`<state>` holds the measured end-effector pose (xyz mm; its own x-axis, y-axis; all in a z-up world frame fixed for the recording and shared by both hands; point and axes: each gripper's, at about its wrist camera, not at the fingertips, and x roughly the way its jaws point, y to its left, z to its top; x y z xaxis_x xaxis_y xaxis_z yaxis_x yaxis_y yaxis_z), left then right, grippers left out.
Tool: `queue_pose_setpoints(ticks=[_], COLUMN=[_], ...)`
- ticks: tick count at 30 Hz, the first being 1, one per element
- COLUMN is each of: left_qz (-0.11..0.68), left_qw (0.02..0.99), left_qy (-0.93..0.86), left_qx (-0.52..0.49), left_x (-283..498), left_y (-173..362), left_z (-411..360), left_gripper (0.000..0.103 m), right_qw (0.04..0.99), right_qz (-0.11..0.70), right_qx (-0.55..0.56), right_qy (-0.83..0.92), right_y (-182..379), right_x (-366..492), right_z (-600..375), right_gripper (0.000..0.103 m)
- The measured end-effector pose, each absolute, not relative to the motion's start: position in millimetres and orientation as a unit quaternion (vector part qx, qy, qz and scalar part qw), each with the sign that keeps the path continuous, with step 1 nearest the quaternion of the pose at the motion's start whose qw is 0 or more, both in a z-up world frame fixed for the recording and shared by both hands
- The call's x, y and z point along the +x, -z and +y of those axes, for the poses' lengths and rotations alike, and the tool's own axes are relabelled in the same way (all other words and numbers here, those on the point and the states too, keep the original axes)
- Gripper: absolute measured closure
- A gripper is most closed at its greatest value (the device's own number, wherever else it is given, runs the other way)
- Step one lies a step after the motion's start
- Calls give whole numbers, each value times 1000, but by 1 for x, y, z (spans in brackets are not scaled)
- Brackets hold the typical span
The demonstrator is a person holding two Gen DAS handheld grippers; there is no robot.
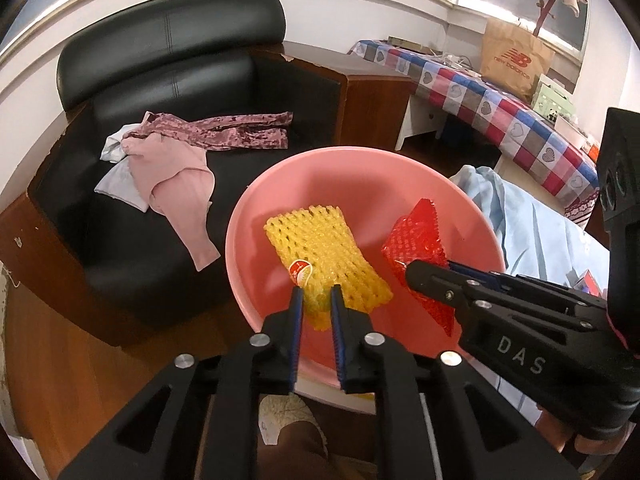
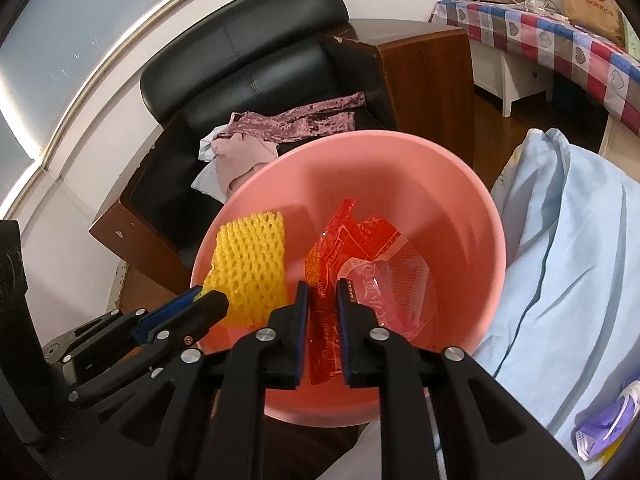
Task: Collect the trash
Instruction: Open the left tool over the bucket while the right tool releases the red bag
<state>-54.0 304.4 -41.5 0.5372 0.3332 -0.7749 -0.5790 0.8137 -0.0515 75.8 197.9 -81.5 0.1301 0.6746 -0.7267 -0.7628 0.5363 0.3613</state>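
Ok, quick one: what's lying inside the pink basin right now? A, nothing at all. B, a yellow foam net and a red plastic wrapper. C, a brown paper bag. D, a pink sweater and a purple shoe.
B: the yellow foam net and the red plastic wrapper both lie inside the pink basin, each between a gripper's fingers.

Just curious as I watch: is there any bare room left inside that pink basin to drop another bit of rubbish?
Yes. The far wall of the pink basin is bare, above the yellow foam net and the red wrapper. A bare strip also runs along the right wall beside the wrapper. The near side is crowded: the left gripper and the right gripper reach in there.
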Motion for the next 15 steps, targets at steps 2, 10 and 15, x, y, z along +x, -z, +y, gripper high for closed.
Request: queue_pose_setpoints(ticks=[2,10,15], left_qz=[401,394,383], left_qw=[863,865,871], left_qy=[-264,-263,-259], left_qx=[-157,-164,-163], left_x=[-56,-63,-72], left_y=[41,35,24], left_z=[305,302,295], left_gripper=[86,77,77], right_qw=[750,753,760], right_qz=[455,447,433], right_qx=[-49,-49,-52], right_qy=[-477,-481,-482], right_y=[82,74,64], right_x=[76,72,66], right_z=[197,192,182], right_gripper=[79,74,74])
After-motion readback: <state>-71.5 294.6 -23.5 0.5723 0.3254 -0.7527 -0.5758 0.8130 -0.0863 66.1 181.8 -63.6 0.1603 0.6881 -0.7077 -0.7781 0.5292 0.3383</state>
